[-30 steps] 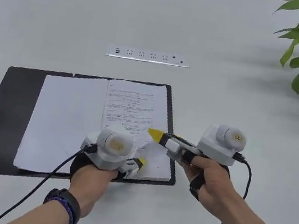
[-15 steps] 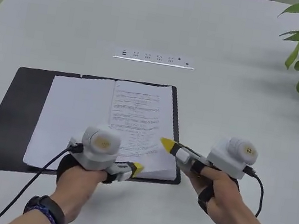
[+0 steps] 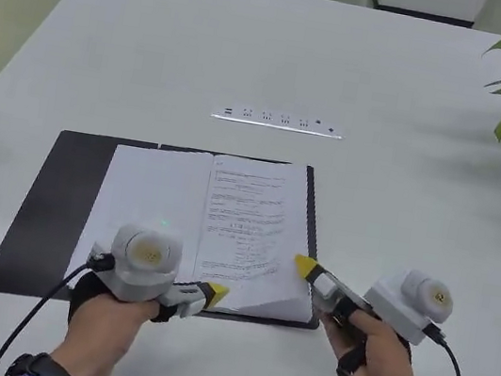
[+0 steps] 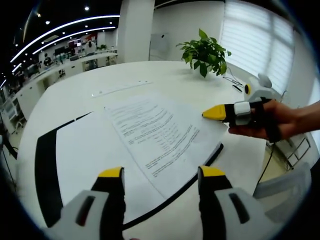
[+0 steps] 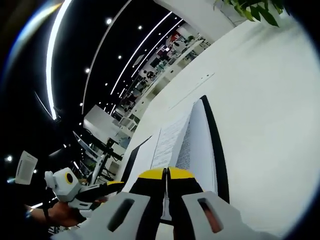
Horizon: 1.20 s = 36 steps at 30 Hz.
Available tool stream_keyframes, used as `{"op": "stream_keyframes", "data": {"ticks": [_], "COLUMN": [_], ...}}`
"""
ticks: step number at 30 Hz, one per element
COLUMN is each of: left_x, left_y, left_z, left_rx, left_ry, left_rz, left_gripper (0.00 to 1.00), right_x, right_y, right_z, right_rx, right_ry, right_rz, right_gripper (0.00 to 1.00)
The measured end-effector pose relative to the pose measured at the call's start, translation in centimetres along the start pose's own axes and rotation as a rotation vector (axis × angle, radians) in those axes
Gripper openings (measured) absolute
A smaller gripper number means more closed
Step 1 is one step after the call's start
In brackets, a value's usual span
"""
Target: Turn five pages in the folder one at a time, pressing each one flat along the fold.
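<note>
The open black folder (image 3: 42,212) lies flat on the white table (image 3: 405,174). The right gripper (image 3: 305,265), jaws pressed together, sits at the outer edge of the printed white page (image 3: 243,220), apparently to lift it; whether paper is nipped I cannot tell. The left gripper (image 3: 213,291), jaws spread, hovers by the near edge, likely ready to press the fold.

The left hand (image 3: 111,319), with a dark watch (image 3: 32,366) on its wrist, holds the white, yellow-tipped left tongs (image 4: 161,174) low, pointing to the right and a little forward, and their two jaws stand clearly apart. The right hand (image 3: 380,361) holds the white, yellow-tipped right tongs (image 5: 166,173) pointing to the left and forward, with the two jaws pressed together so that no gap is between the tips. Both forearms come in from the near side, and the two pairs of tips are near to each other but do not touch.
</note>
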<state>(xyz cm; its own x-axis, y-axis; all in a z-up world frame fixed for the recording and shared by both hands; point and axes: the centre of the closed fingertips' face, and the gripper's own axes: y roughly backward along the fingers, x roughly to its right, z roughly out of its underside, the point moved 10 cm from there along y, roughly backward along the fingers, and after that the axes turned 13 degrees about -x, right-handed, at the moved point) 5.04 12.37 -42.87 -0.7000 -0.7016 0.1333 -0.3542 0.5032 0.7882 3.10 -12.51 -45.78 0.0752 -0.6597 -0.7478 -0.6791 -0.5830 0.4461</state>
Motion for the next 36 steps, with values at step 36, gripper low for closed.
{"op": "stream_keyframes", "data": {"ticks": [36], "left_x": [-2.3], "left_y": [5.9], "left_z": [2.1], "left_rx": [0.073], "left_ry": [0.016], "left_rz": [-0.035], "left_gripper": [0.61], "right_x": [-6.2], "right_y": [-2.5], "right_z": [-0.1], "right_rx": [-0.023], "right_ry": [0.087], "right_rz": [-0.064], "right_gripper": [0.00]}}
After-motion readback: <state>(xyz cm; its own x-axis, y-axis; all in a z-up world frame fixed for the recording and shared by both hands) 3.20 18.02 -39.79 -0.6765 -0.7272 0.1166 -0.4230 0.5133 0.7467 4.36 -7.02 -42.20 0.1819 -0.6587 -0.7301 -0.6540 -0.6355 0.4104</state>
